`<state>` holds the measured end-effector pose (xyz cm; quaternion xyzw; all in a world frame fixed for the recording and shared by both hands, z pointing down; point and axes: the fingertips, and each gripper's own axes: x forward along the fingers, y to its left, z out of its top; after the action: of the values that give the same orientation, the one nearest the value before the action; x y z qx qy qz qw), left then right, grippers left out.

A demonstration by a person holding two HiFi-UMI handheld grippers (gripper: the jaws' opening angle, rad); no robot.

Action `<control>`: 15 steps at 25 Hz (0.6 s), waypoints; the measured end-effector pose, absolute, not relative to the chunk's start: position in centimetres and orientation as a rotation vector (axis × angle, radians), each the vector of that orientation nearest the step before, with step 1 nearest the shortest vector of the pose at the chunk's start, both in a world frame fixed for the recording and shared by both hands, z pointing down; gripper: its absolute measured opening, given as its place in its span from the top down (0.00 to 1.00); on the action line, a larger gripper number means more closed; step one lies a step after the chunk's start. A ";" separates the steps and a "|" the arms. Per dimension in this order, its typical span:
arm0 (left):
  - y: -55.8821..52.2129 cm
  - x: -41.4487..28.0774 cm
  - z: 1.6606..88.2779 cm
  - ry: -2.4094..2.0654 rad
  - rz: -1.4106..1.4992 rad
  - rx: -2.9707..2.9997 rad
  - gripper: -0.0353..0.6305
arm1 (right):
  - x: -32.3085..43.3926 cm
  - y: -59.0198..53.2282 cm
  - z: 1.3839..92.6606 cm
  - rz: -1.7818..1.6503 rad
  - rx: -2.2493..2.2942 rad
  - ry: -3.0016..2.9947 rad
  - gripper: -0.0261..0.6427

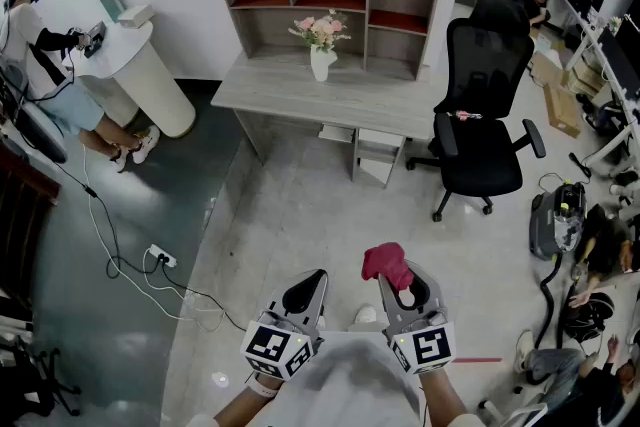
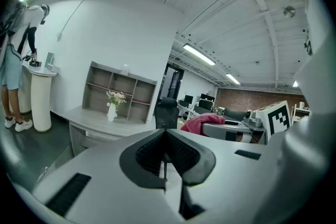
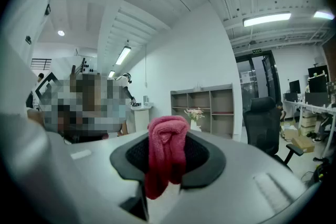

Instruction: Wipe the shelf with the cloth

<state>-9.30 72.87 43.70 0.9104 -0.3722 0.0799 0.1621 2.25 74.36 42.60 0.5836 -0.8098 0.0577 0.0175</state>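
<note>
The grey shelf unit (image 1: 330, 3) stands on a desk (image 1: 330, 95) far ahead against the wall, with a vase of pink flowers (image 1: 321, 43) in front of it. My right gripper (image 1: 400, 283) is shut on a bunched red cloth (image 1: 387, 263), which sticks up between the jaws in the right gripper view (image 3: 167, 157). My left gripper (image 1: 305, 291) is shut with nothing in it; its jaws meet in the left gripper view (image 2: 166, 157). Both grippers are held close to my body, far from the shelf (image 3: 211, 105).
A black office chair (image 1: 482, 120) stands right of the desk. A person (image 1: 50, 65) stands at a white round counter (image 1: 150, 75) at the left. Cables and a power strip (image 1: 160, 258) lie on the floor. Vacuum and clutter (image 1: 560, 220) sit at the right.
</note>
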 end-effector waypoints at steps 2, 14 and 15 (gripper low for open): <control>73.1 -8.7 43.9 -1.067 0.235 2.588 0.94 | 2.9 74.5 42.8 0.186 1.811 -2.516 0.77; 73.0 -5.4 45.0 -1.163 0.278 2.545 0.94 | 6.6 74.8 44.6 0.315 1.747 -2.663 0.77; 72.8 -5.3 45.3 -1.183 0.281 2.541 0.94 | 7.1 74.5 44.7 0.322 1.744 -2.674 0.77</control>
<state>-5.33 72.82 45.27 0.8902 -0.4145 0.0985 0.1616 7.07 74.53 44.69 0.5433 -0.8328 0.1004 -0.0336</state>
